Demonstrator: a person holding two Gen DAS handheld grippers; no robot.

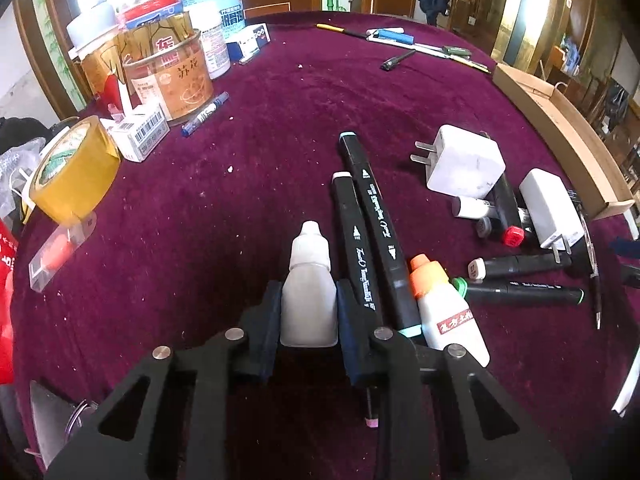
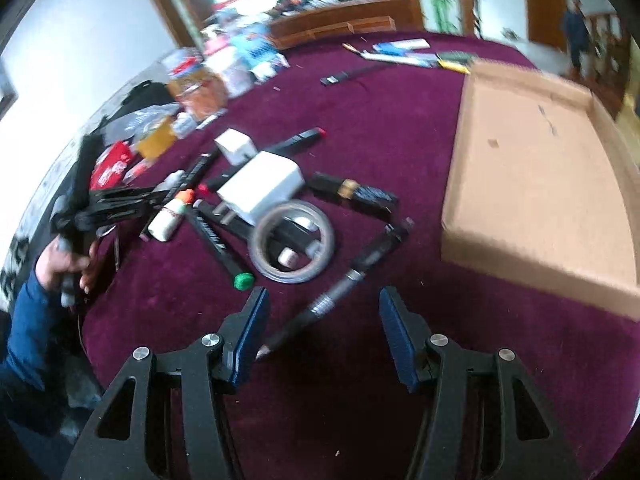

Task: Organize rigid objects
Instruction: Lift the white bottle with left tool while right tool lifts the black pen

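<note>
On my left wrist view the maroon tablecloth (image 1: 248, 208) is crowded: two black markers (image 1: 370, 236) lie side by side right against the inner finger, an orange-capped glue bottle (image 1: 446, 304) lies just beyond them, and further right a white plug adapter (image 1: 464, 168) sits on a heap of more markers with a second white charger (image 1: 550, 216) beside it. Off to the left I see a roll of yellowish tape (image 1: 74, 172), a small barcoded box (image 1: 140, 136), a blue pen (image 1: 206, 114) and an orange tin (image 1: 172, 76) among jars and packets. The markers crowd the right side of what I am holding, touching or nearly touching the finger there. My left gripper (image 1: 308, 304) points steeply down at the cloth, and its pads are pressed against both flanks of a small white dropper bottle (image 1: 308, 280), so it is clamped on it. The bottle is translucent white with a rounded screw cap, its cap pointing away from me, between the pads just left of the markers. On the right wrist view, which is blurred, my right gripper (image 2: 320, 320) also tilts steeply down with its blue-padded fingers (image 2: 250, 324) standing apart and nothing gripped; a dark pen (image 2: 332, 296) lies diagonally on the cloth between them, its tip near the left finger. Ahead lie a clear tape ring (image 2: 294, 240) and a white charger (image 2: 262, 188), and the flat cardboard box (image 2: 536, 188) sits empty to the right. A hand (image 2: 64, 260) in a blue sleeve holds the other gripper at far left.
</note>
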